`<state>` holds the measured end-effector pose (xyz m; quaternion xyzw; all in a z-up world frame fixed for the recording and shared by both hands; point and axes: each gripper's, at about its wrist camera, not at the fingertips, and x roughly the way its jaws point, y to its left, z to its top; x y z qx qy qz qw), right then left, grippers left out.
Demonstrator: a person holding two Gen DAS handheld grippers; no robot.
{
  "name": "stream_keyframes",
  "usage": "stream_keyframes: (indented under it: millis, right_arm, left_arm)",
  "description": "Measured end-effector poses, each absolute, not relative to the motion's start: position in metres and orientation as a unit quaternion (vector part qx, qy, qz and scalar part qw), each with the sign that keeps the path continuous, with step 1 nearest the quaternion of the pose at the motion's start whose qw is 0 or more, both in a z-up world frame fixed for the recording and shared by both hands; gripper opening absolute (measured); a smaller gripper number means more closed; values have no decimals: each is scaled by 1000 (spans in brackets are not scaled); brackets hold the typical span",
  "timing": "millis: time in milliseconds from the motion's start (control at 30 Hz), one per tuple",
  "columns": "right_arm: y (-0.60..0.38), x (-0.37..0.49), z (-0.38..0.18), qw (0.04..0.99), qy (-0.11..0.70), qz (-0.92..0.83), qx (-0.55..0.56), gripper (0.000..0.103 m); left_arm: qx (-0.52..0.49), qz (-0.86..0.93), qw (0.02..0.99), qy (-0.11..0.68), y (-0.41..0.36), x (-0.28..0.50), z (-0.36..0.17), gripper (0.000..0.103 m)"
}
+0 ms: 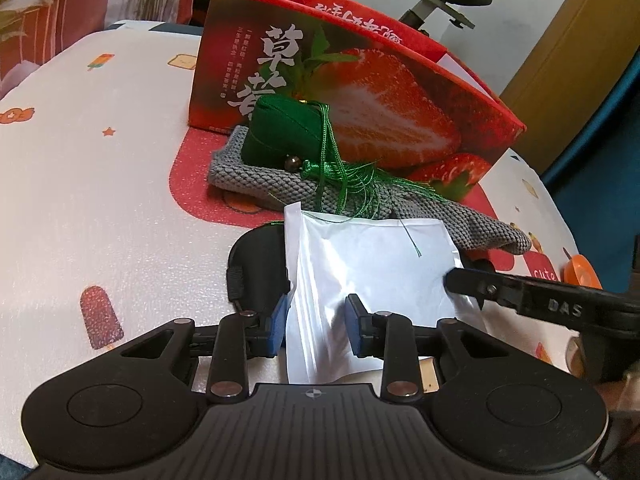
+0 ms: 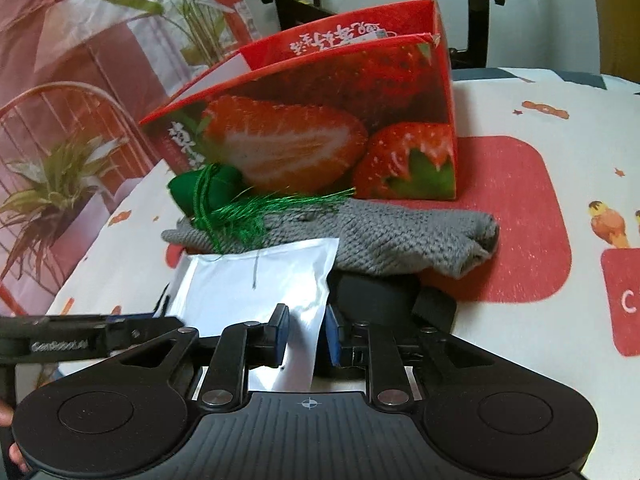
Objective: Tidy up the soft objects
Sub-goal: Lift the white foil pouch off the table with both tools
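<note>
On the desk (image 1: 100, 200), under a white cover printed with ice lollies, at the back: a tall red strawberry box (image 1: 360, 92), open on top. Just in front, touching its base: a crumpled grey knitted cloth (image 1: 280, 184). Nearest the cameras, overlapping the cloth's front edge: a flat white foil pouch (image 1: 372, 264), shiny and creased, partly raised off the desk. Beneath the pouch, a black padded item (image 1: 256, 264), kind unclear. On the cloth, leaning against the box: a small green sachet (image 1: 284, 128) with a bead and a long green tassel trailing onto the pouch.

Left hand-held gripper (image 1: 316, 320): narrowly parted, blue pads pinching the pouch's near left part, folded foil filling the gap. Right hand-held gripper (image 2: 306, 332): slightly spread around the pouch's near right corner, a sliver of space beside the right pad, not pressing.

Both angled downward toward the desk, side by side, entering from the near edge.
</note>
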<state>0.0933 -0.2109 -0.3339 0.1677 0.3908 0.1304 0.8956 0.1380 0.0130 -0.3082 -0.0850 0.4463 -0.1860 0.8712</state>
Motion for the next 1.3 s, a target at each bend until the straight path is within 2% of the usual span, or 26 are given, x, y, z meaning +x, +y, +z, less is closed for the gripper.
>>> stream_keyframes:
  millis: [533,633,800,1000,1100,1300]
  right_arm:
    - [-208,91,-348,896,370,137,205,25]
    - [-202,87,-346,904,361,137,185,20]
    - [-201,77,-341,911,345,140,178,11]
    - [-193,68,-332,921,327,150,148,9]
    - [-189,68,-332,923,334,143,128,9]
    - [-190,70,-343,918,352,132,127,8]
  left_arm:
    - [-82,-193,875,437,13,136,-309,32]
    - [-80,-194,877,433,13,135,-308,26]
    - [-72,-194,881,425,13,132,-304,22]
    - [-81,-226,876,418,11,129,-300,22]
    - [-63,-215,878,423,7,128,-301,22]
    - [-92,-198,874,433,20,133,-306,23]
